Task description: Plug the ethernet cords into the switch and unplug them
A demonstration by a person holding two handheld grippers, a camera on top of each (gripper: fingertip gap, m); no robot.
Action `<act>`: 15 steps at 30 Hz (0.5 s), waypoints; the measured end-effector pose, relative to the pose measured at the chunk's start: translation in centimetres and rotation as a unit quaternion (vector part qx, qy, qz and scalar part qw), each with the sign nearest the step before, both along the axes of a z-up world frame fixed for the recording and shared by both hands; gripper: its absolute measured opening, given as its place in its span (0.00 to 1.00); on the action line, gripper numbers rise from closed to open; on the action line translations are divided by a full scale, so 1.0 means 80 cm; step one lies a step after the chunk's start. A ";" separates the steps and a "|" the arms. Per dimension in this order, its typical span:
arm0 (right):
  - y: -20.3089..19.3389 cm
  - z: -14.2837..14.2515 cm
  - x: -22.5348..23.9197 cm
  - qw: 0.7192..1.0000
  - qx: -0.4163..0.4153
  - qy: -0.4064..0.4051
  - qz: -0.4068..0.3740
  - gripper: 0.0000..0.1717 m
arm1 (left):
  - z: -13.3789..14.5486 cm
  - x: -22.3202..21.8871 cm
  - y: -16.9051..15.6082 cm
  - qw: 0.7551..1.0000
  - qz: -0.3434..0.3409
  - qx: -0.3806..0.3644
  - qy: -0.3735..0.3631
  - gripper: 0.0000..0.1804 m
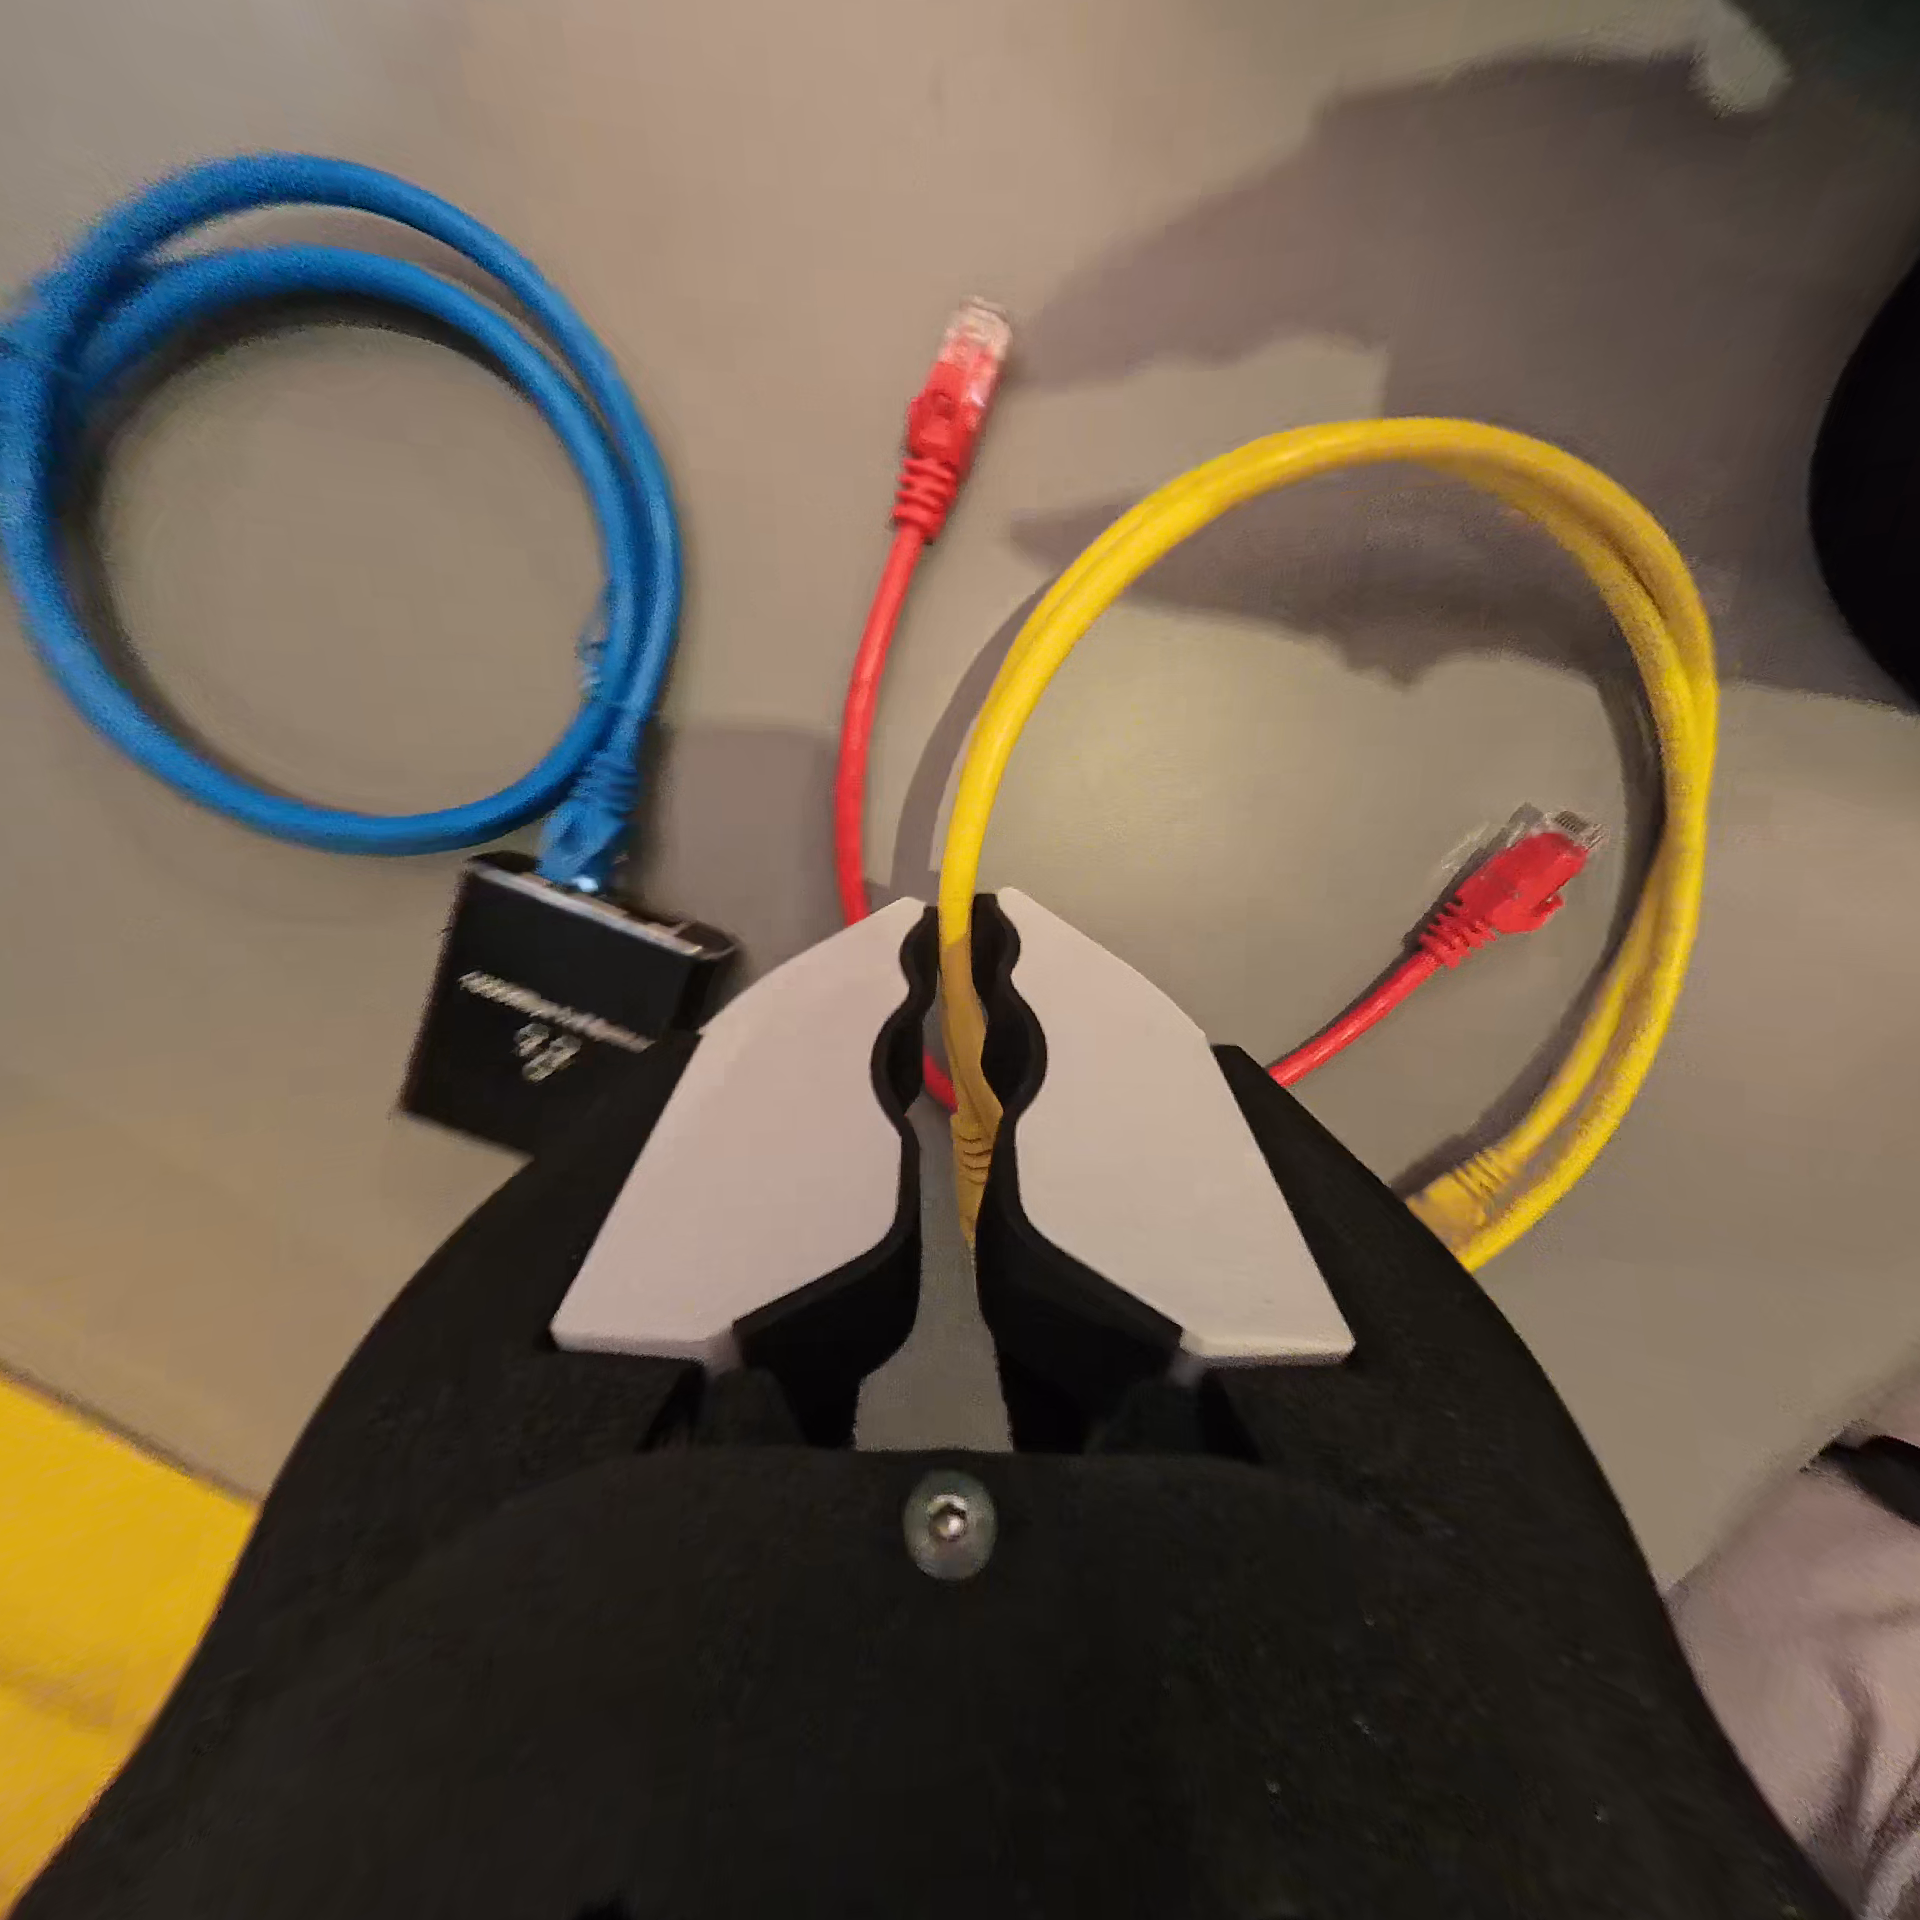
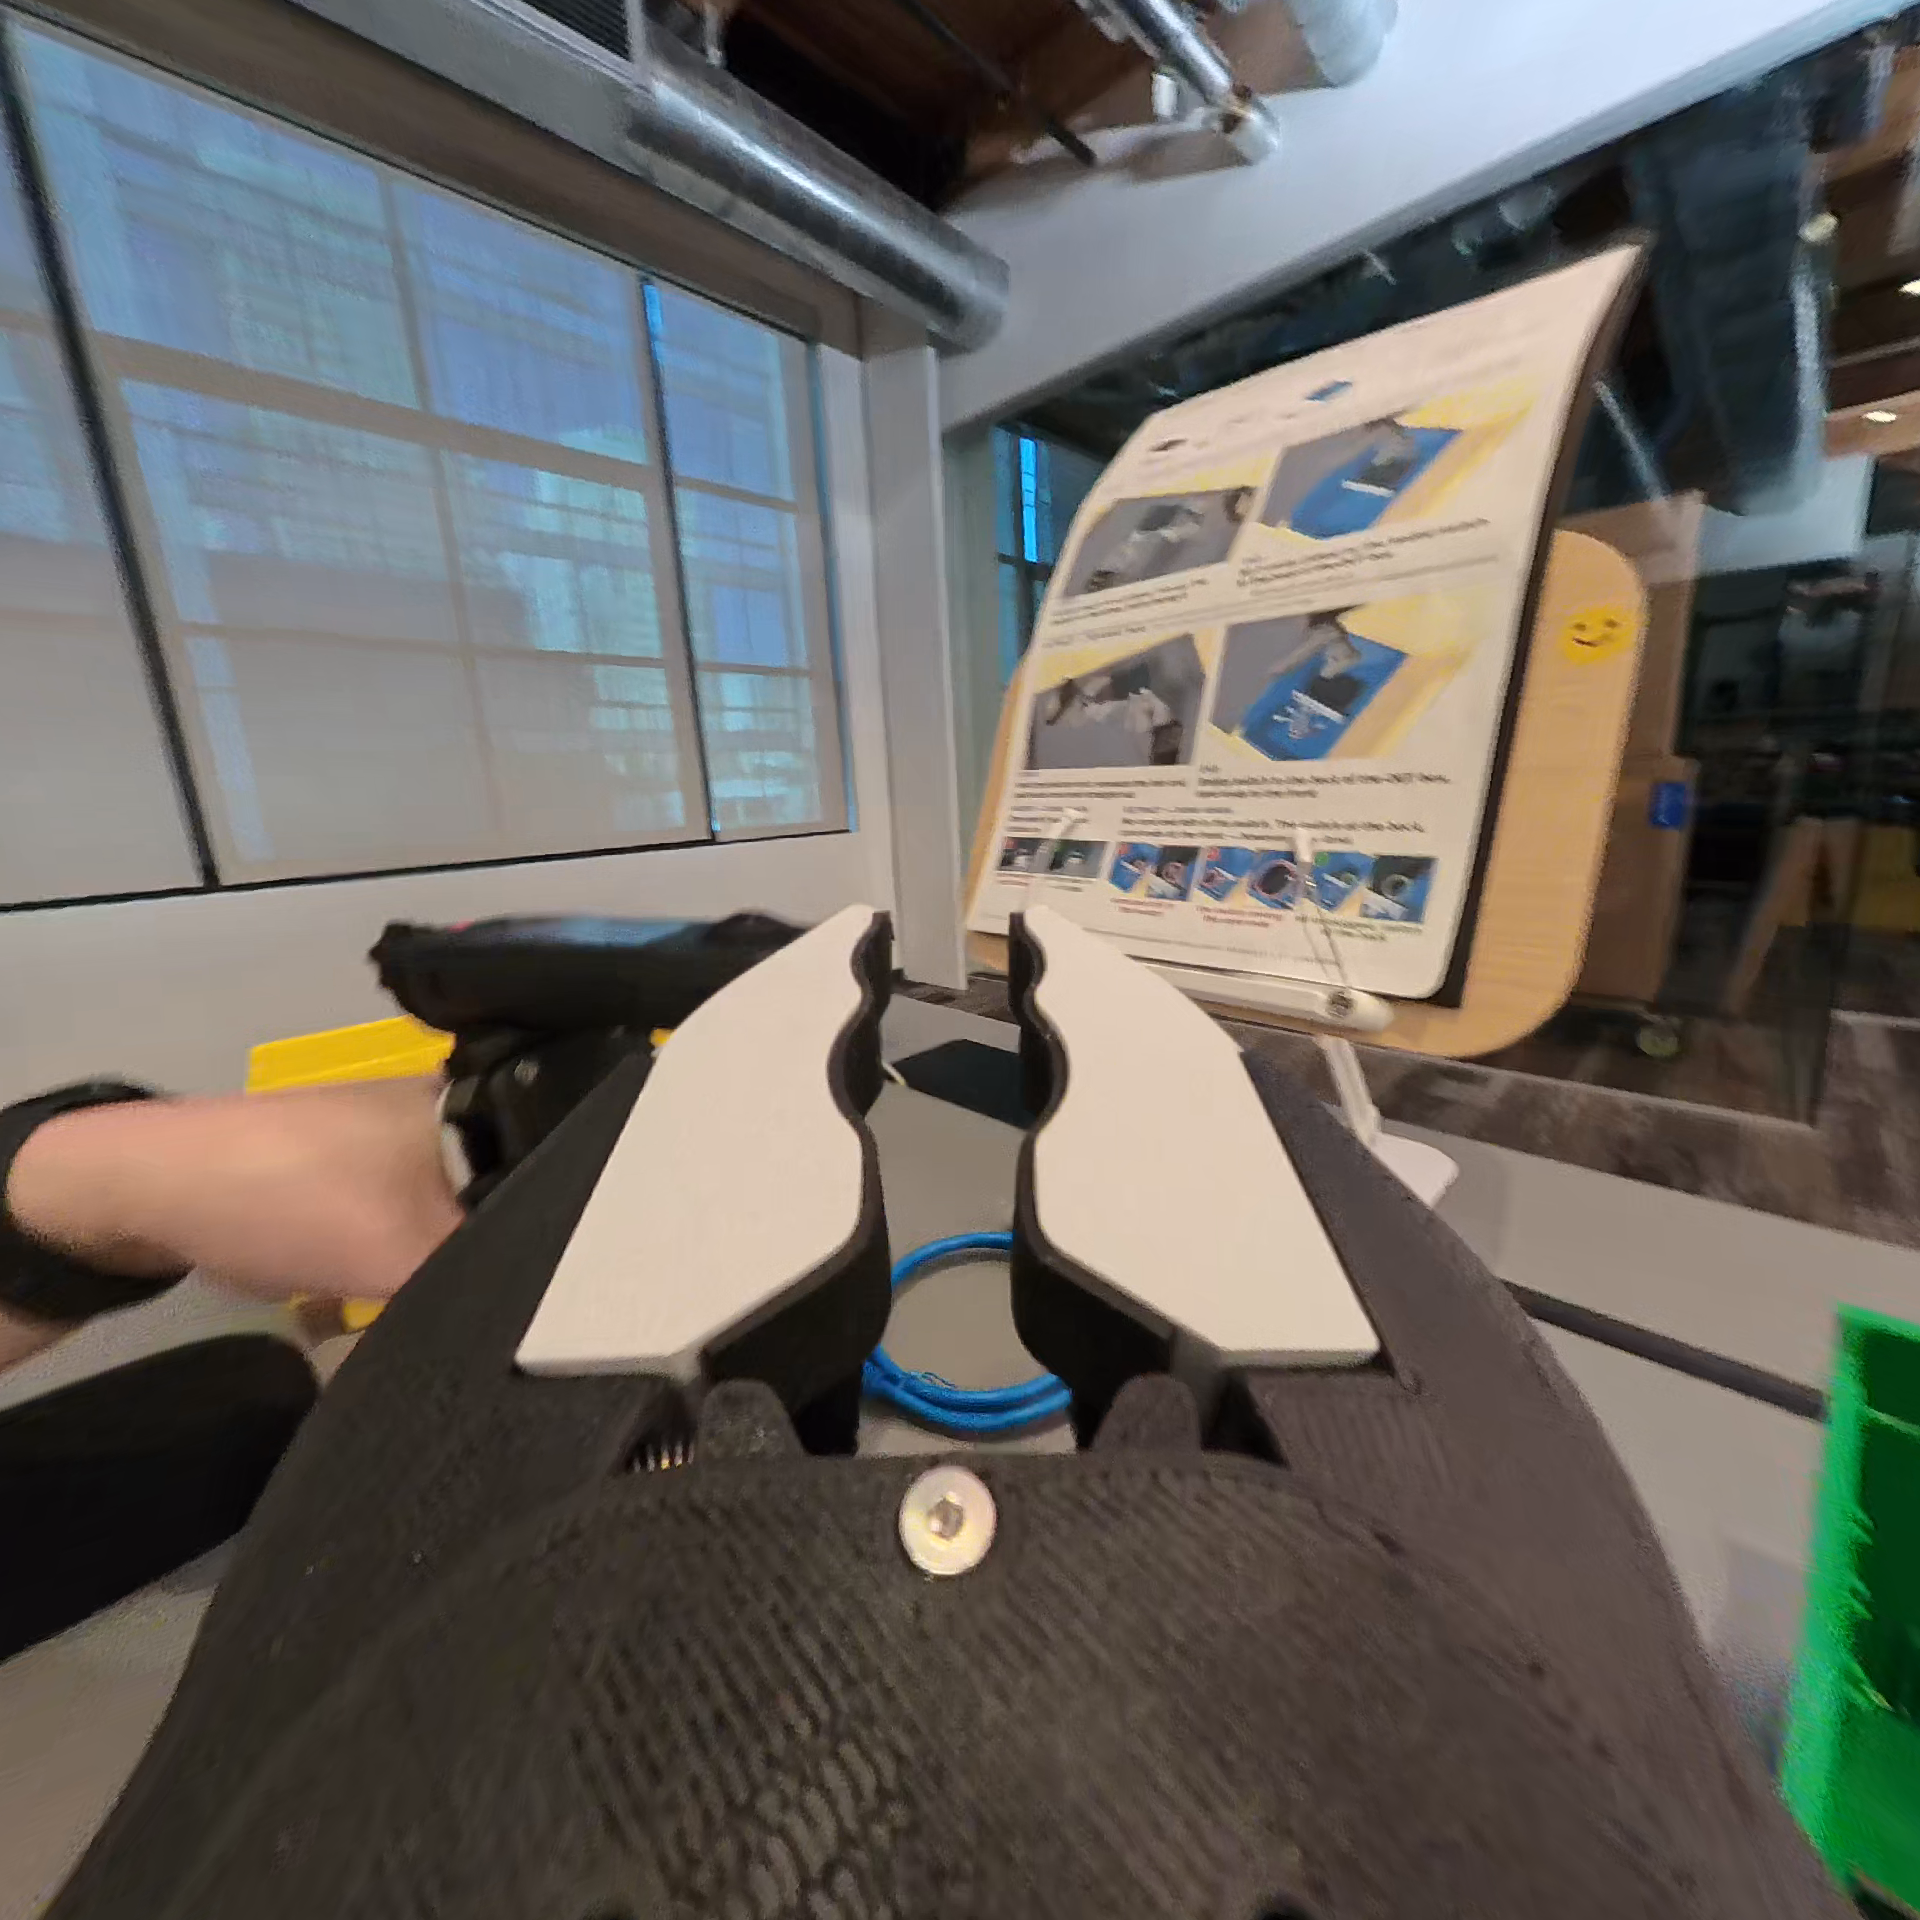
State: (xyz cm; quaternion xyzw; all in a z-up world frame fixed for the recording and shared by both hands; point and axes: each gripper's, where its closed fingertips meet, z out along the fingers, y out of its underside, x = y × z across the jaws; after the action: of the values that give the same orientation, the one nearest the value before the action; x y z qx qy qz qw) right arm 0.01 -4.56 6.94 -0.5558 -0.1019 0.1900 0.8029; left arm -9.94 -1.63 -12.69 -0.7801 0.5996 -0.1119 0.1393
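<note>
The left gripper (image 1: 961, 920) fills the foreground of its own view, its two fingers (image 1: 790, 1122) clenched on a yellow cord (image 1: 1351, 442) just behind the plug end, which lies hidden between them. The cord leaves the fingertips and curls away in a wide loop to the right. To do this step well, the person should probably grip closer to the plug's stiff boot than the soft cord, keep the plug square to the port, and push straight in; the cord's springy loop may twist the plug off line.

To the left, just beside the fingers, lies the black switch (image 1: 561, 997), with a blue cord (image 1: 343, 509) already plugged into one port and coiled behind it. A red cord (image 1: 873, 665) lies loose behind the fingers, both its plugs free on the surface.

The right gripper (image 2: 951, 935) is held up and away, its fingers (image 2: 727, 1143) released, with nothing between them.

The bench (image 1: 1195, 187) is plain grey and matte, with a yellow strip at one edge. Beyond it the room shows large windows (image 2: 416, 520), exposed ceiling ducts, and an illustrated instruction sheet (image 2: 1278, 665) propped on a wooden stand. A green object sits at the far right.
</note>
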 end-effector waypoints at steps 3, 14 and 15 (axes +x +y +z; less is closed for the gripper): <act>-0.011 0.001 -0.038 0.996 0.026 -0.042 0.074 0.13 | 0.040 -0.013 0.018 1.000 0.008 0.014 -0.013 0.03; -0.071 -0.099 -0.185 0.884 0.018 -0.366 0.291 0.13 | 0.173 -0.049 0.066 0.996 0.037 0.019 -0.074 0.03; -0.075 -0.099 -0.190 0.881 0.026 -0.369 0.295 0.13 | 0.180 -0.052 0.070 0.996 0.039 0.017 -0.077 0.03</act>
State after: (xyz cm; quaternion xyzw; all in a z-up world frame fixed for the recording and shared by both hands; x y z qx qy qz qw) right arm -15.21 -10.59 -0.95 -0.5087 -0.5550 0.1962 0.6283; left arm -14.07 3.96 1.72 -0.7896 0.5580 -0.1558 0.2023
